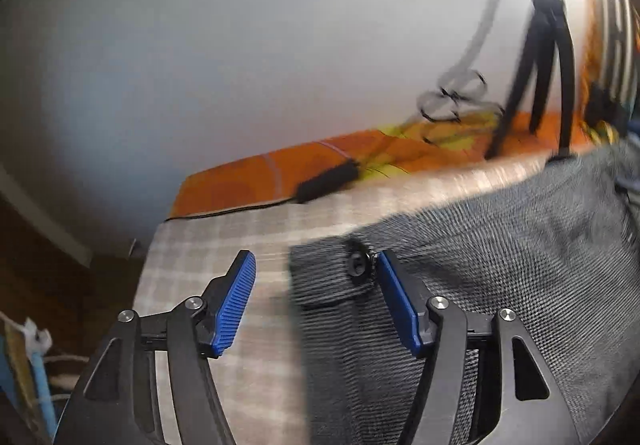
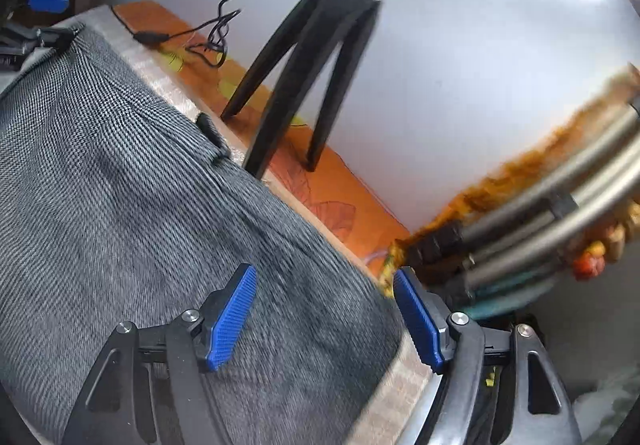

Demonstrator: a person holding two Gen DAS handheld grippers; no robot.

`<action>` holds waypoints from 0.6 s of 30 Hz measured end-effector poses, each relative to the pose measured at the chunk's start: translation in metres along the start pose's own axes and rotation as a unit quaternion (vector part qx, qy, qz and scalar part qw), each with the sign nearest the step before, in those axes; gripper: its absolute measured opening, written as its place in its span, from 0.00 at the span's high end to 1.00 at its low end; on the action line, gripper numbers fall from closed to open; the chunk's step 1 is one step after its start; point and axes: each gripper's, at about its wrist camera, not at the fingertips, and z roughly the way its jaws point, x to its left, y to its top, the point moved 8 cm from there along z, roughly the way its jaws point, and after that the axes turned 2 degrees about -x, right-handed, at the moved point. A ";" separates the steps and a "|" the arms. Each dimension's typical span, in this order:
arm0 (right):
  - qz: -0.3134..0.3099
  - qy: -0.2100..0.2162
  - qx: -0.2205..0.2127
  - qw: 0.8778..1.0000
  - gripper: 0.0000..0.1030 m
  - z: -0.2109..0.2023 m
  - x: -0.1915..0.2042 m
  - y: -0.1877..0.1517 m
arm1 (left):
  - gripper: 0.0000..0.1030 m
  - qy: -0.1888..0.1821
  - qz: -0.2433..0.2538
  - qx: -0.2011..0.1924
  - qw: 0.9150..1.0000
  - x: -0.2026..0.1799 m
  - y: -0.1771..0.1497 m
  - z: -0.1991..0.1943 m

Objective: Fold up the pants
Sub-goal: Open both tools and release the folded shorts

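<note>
Grey woven pants (image 1: 500, 253) lie flat on a checked beige cloth (image 1: 224, 245). In the left wrist view their waistband corner with a black button (image 1: 357, 263) sits between the blue pads. My left gripper (image 1: 316, 271) is open and empty, just above that corner. In the right wrist view the pants (image 2: 120, 185) fill the left half. My right gripper (image 2: 324, 287) is open and empty over the pants' right edge, near the cloth's edge (image 2: 400, 385). The left gripper (image 2: 44, 3) shows far off at the upper left.
An orange patterned mat (image 2: 332, 189) runs along the white wall behind the cloth. A black tripod (image 2: 320, 57) stands on it, with black cables (image 2: 208, 33) and a small black device (image 1: 328, 181). Metal tubes (image 2: 560, 213) lie at the right. The floor drops off at left (image 1: 60, 265).
</note>
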 end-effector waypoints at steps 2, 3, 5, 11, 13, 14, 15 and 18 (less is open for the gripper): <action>0.014 0.004 -0.016 1.000 0.29 -0.018 -0.002 -0.007 | 0.37 0.017 -0.007 -0.014 1.000 0.016 -0.001 -0.015; 0.024 0.011 -0.023 0.999 0.28 -0.031 0.002 -0.011 | 0.37 0.026 -0.004 -0.024 0.999 0.024 -0.002 -0.024; 0.042 0.026 -0.035 0.998 0.28 -0.050 0.004 -0.018 | 0.37 0.018 -0.019 -0.032 0.999 0.038 -0.011 -0.044; 0.090 0.102 -0.067 0.988 0.23 -0.129 0.049 -0.056 | 0.37 -0.061 -0.042 -0.046 0.996 0.042 -0.073 -0.108; 0.123 0.129 -0.062 0.982 0.22 -0.145 0.060 -0.074 | 0.40 -0.090 -0.042 -0.035 0.994 0.031 -0.104 -0.122; 0.140 0.137 -0.056 0.979 0.21 -0.150 0.065 -0.085 | 0.40 -0.099 -0.042 -0.031 0.994 0.027 -0.113 -0.123; 0.160 0.145 -0.049 0.975 0.21 -0.154 0.069 -0.095 | 0.42 -0.114 -0.041 -0.022 0.992 0.018 -0.130 -0.129; 0.226 0.169 -0.017 0.959 0.21 -0.147 0.079 -0.124 | 0.44 -0.144 -0.041 -0.005 0.989 -0.007 -0.164 -0.135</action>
